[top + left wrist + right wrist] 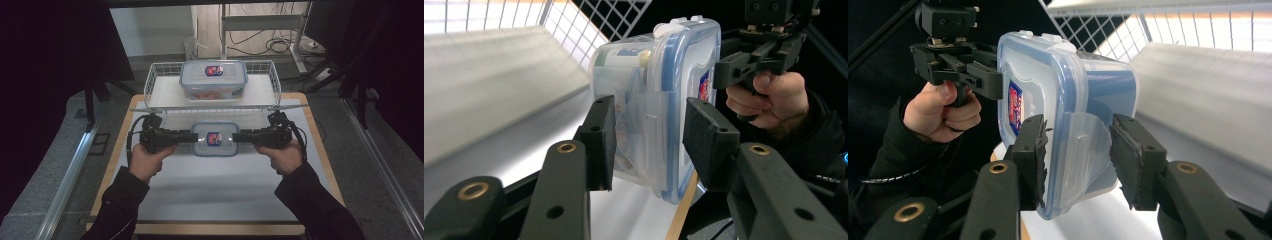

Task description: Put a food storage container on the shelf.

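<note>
Left gripper view, container (659, 95) end between spread jaws, untouched

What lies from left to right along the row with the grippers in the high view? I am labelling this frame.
Left black two-jaw gripper → clear rectangular plastic container with blue-rimmed lid → right black two-jaw gripper.

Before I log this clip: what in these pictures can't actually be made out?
- Contents of the near container: blurred behind cloudy plastic in both gripper views.
- Label on its lid: too small in the high view, seen edge-on in the gripper views.
- Contents of the far container in the wire basket: an orange smear, too small.
- Whether either gripper's pads actually press the side flaps.
</note>
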### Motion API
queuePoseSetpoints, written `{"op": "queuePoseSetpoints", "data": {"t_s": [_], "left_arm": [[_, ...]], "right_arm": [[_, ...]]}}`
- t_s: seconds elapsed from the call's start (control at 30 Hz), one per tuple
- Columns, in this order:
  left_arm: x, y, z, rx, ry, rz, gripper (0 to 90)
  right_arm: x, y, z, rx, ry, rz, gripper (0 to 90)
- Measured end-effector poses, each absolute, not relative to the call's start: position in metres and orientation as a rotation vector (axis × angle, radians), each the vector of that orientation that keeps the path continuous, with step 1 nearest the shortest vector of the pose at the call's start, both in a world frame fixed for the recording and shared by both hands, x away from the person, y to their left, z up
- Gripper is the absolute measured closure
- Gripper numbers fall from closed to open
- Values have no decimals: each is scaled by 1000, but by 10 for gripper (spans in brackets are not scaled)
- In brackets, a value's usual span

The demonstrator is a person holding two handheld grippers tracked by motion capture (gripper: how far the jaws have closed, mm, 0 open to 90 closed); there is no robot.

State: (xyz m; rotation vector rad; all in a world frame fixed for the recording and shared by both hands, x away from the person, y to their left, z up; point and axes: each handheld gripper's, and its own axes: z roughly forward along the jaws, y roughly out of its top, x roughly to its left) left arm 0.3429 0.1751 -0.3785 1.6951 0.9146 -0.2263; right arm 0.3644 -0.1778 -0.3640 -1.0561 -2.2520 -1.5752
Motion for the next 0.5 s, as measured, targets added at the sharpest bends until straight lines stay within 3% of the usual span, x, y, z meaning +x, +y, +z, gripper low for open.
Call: {"op": "queuePoseSetpoints", "data": {"t_s": [0.5], "left_arm": [[370,184,-334,1671,909,-189,575]], "right_arm": [[395,-169,-319,-1050,-2236,-1627,586]]}}
